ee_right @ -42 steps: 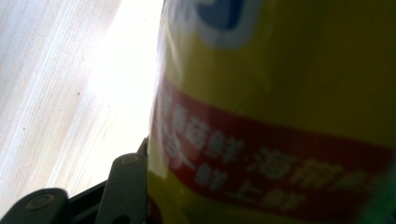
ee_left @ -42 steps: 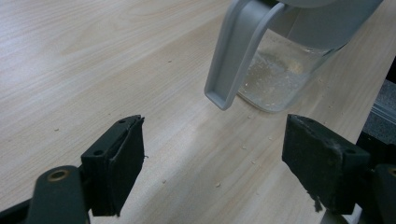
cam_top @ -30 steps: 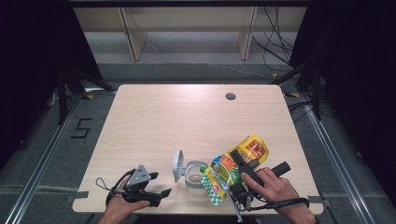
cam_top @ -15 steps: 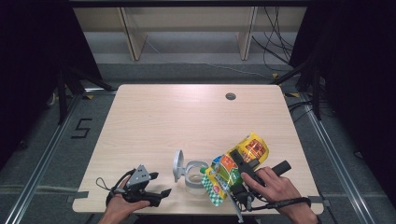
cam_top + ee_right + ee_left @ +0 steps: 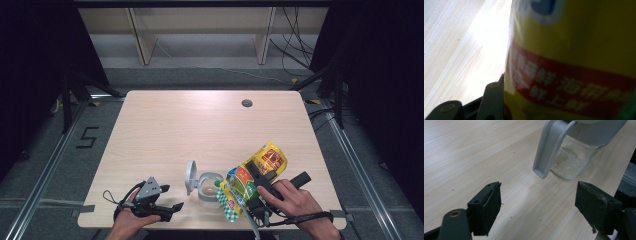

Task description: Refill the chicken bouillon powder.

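Right tool clenched on yellow snack bag tipped at lidded-open jar, seemingly mid-pour with few crumbs in; left tool released, idle on bench.

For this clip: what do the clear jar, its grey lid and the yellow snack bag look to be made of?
Clear jar: see-through, so glass or hard plastic, dusted with crumbs inside.
Grey lid: matte, evenly moulded, likely plastic.
Yellow snack bag: glossy printed film, probably plastic foil, going by its sheen and crinkled shape.
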`<state>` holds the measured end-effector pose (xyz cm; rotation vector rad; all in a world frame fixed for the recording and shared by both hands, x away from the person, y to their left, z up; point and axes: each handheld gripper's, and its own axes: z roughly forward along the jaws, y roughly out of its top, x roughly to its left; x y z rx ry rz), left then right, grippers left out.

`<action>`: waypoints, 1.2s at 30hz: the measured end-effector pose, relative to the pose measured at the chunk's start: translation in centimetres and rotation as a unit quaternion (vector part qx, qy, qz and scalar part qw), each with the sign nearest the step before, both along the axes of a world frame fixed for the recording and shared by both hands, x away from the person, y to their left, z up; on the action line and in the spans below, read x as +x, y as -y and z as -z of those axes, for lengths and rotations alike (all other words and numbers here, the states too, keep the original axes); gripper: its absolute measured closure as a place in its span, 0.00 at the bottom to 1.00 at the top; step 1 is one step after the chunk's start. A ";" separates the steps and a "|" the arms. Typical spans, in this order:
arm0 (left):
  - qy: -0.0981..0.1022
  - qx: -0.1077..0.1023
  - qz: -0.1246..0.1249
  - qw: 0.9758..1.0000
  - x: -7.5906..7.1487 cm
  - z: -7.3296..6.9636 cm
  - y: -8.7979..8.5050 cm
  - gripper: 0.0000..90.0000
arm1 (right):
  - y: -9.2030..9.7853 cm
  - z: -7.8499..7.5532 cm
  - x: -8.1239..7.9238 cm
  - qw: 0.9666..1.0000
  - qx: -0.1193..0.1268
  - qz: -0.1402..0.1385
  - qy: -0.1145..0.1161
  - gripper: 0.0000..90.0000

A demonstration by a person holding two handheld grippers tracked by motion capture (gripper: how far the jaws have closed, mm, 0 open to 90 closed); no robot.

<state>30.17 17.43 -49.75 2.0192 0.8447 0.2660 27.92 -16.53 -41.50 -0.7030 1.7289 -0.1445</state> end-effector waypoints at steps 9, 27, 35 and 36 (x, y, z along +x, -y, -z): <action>-0.002 -0.004 0.000 1.000 0.0 0.0 0.1 0.23 | 0.1 0.0 -0.1 1.000 0.002 0.000 0.001 0.60; -0.002 0.001 0.002 1.000 0.0 0.0 0.0 0.23 | 0.1 -0.2 -0.1 1.000 -0.002 0.002 0.000 0.60; 0.001 0.004 0.003 1.000 0.1 0.1 0.0 0.23 | 0.1 -0.2 -0.3 1.000 -0.001 0.002 0.002 0.60; 0.001 -0.002 0.003 1.000 0.1 0.1 0.0 0.23 | 0.0 -0.3 -0.3 1.000 -0.003 0.002 0.002 0.60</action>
